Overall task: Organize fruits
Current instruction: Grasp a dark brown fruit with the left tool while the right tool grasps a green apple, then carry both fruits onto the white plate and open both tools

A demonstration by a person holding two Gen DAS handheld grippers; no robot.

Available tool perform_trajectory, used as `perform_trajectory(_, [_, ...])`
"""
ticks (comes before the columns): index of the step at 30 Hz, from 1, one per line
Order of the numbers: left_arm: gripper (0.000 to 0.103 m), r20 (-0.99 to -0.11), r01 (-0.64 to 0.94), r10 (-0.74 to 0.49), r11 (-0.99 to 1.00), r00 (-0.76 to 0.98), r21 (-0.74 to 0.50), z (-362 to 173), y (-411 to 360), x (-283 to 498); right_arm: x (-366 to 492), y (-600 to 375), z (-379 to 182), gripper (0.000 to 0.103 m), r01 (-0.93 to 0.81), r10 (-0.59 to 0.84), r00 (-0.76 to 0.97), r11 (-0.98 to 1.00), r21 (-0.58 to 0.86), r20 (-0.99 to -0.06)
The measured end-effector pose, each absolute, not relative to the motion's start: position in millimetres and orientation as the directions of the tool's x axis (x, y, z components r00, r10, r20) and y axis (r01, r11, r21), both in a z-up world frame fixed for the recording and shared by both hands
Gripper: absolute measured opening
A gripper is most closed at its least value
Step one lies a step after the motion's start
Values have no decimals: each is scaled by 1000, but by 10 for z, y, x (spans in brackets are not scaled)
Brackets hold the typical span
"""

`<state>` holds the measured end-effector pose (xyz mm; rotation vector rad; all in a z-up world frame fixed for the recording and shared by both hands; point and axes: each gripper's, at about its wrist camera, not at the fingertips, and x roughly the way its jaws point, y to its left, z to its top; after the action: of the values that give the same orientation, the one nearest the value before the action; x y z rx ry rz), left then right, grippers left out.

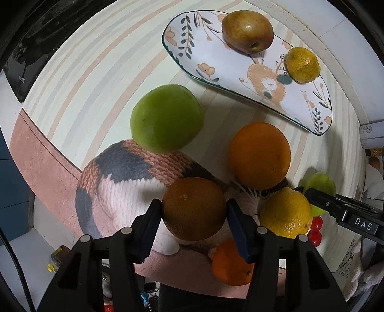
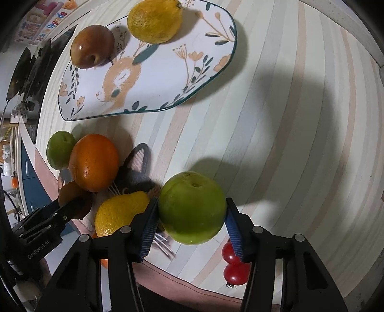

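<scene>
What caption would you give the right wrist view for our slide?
Right gripper clamps a green fruit on the striped mat, with a floral plate holding two fruits beyond.

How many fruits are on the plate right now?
2: a reddish-brown apple near one end of the plate, and a yellow citrus at its far rim. None look hidden.

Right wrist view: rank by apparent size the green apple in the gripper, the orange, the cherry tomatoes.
1. Round green apple, though nearness to the camera inflates it.
2. Glossy orange.
3. Two small red cherry tomatoes, clearly smallest, alike in size.
</scene>
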<state>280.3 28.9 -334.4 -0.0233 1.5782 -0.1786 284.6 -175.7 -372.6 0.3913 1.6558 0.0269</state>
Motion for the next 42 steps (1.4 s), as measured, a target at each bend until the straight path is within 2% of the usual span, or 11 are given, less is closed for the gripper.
perform_trajectory(7, [52,-989,105,-145,984,-10,-146,-3264,231,2862,2802,-1772,-3715,55,232,259,-81,944,234,-963])
perform_trajectory(16, [52,-969,177,-223,963,102,-203,-2505,151,3159,3002,-1791,-3185,55,214,297,22,931,294,-955])
perform_trajectory(20, [52,-967,222,-201,961,154,-165,-2302,52,3620,3367,-1738,-3017,55,193,270,74,940,280,-960])
perform_trajectory(26, [52,-984,232,-139,966,108,-111,-2528,63,4229,3845,-1576,-3240,55,210,252,33,944,253,-967])
perform_trajectory(31, [52,-992,210,-126,970,10,-121,-2885,36,4515,4061,-1481,-3435,55,197,222,-6,956,216,-975])
perform_trajectory(42, [53,-991,190,-105,974,-83,-119,-3259,-9,4608,4261,-1447,-3546,56,185,191,-33,966,182,-981])
